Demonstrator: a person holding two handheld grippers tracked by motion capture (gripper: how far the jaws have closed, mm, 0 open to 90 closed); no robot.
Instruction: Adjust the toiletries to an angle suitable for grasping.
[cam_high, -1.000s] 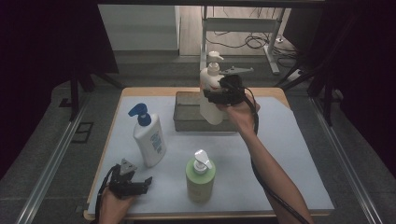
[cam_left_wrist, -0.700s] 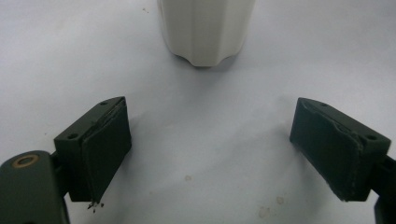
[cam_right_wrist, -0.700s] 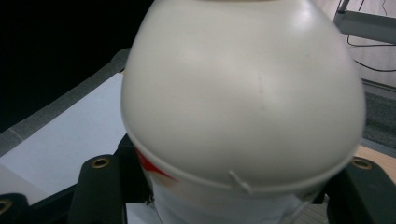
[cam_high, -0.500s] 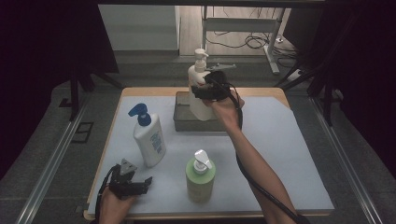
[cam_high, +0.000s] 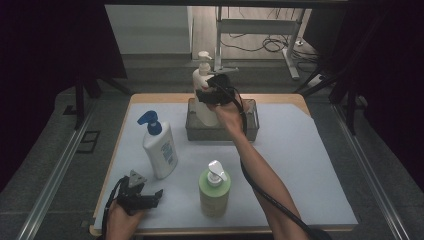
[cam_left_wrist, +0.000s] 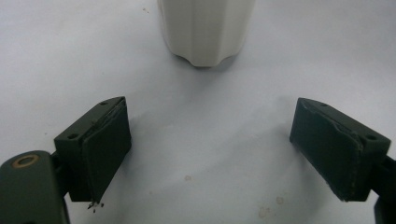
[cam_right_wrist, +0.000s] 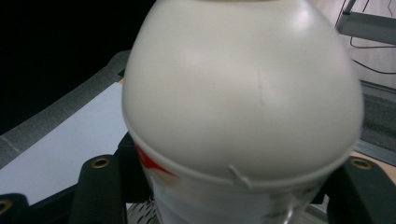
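- The left tongs (cam_high: 150, 196) rest on the table (cam_high: 300, 150) near its front left edge, jaws wide apart and empty, likely parked; the blue-capped bottle (cam_high: 159, 145) stands just ahead.
- The green bottle (cam_high: 215, 189) stands at front centre.
- The right tongs (cam_high: 202, 95) clamp the white pump bottle (cam_high: 202, 85) around its body, upright over the grey tray (cam_high: 250, 131), seemingly for setting down inside.
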